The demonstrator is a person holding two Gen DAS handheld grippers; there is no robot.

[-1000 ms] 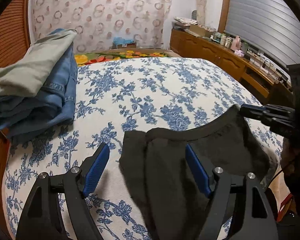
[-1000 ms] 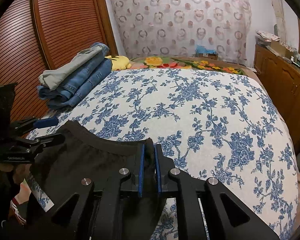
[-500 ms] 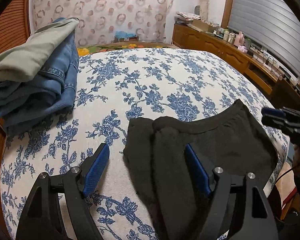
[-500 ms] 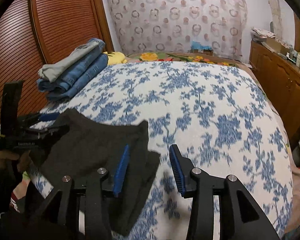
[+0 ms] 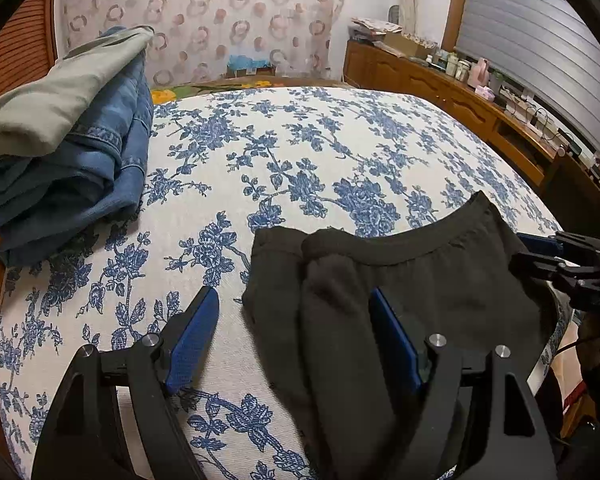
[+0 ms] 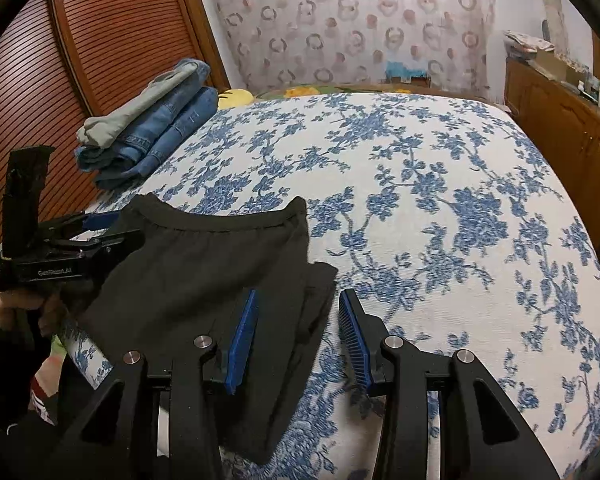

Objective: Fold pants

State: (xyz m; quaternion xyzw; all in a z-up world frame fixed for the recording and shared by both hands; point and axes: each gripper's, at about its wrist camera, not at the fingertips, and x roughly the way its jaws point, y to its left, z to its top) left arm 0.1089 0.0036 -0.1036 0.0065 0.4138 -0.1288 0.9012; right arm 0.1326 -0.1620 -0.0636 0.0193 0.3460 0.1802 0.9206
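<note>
Fold laid: both grippers, left [image 5: 288, 336] & right [image 6: 298, 336], open, holding nothing. Black pants [image 5: 400, 280] on bed [image 5: 320, 152]. Next prob: regrip waistband at 12 o'clock.

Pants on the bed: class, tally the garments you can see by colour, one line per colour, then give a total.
Black pants, lying in front of the hand-held grippers: 1
Blue jeans in the pile by the wooden doors: 1 visible, possibly more folded under
Grey-green pants on top of that pile: 1
Total: 3

Pants [image 5: 420, 280] on bed [image 5: 320, 152] — jeans [image 5: 100, 152] behind.
</note>
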